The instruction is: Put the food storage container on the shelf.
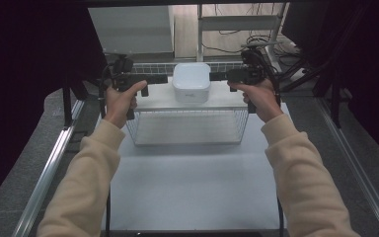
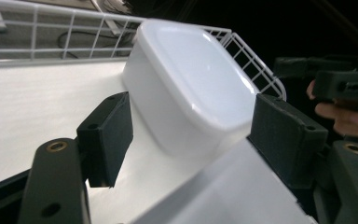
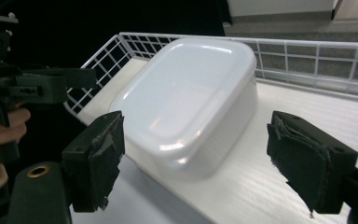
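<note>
A white, rounded square lidded box (image 1: 191, 81) sits on the white top board (image 1: 222, 101) of a wire rack, near its back. My left gripper (image 1: 154, 83) is just left of the box and my right gripper (image 1: 223, 79) just right of it, each pointing inward at it. In the left gripper view the box (image 2: 191, 88) lies ahead between the spread jaws of the left gripper (image 2: 196, 140), which is open. In the right gripper view the box (image 3: 191, 102) likewise lies between the wide-apart jaws of the right gripper (image 3: 200, 158), also open. Neither gripper's pads touch the box.
A low white wire rail (image 3: 307, 46) runs round the back and sides of the rack's top. The rack stands on a white table (image 1: 192, 182) between metal side rails (image 1: 49, 168). Behind are a white cabinet (image 1: 133, 29) and loose cables (image 1: 256, 39).
</note>
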`<move>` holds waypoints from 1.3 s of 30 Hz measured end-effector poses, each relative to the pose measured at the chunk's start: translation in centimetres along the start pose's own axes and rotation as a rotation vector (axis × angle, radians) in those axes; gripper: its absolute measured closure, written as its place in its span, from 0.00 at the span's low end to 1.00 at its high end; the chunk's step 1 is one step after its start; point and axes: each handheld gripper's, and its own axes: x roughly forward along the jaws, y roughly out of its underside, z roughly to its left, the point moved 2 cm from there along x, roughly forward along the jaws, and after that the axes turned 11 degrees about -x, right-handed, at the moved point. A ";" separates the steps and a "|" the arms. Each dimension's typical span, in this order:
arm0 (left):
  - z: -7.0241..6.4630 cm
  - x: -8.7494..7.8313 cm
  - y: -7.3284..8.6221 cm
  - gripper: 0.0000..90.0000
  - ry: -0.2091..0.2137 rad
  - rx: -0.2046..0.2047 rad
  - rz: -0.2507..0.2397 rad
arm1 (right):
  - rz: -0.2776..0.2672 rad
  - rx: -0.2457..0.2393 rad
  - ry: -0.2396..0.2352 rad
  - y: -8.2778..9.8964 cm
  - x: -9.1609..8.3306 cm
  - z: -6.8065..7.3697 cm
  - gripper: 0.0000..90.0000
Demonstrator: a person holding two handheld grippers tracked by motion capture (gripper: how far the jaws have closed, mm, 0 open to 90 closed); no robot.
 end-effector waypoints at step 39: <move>4.8 -4.0 20.1 0.20 -0.174 0.158 0.060 | 0.036 -0.163 0.116 21.9 -6.1 0.3 0.23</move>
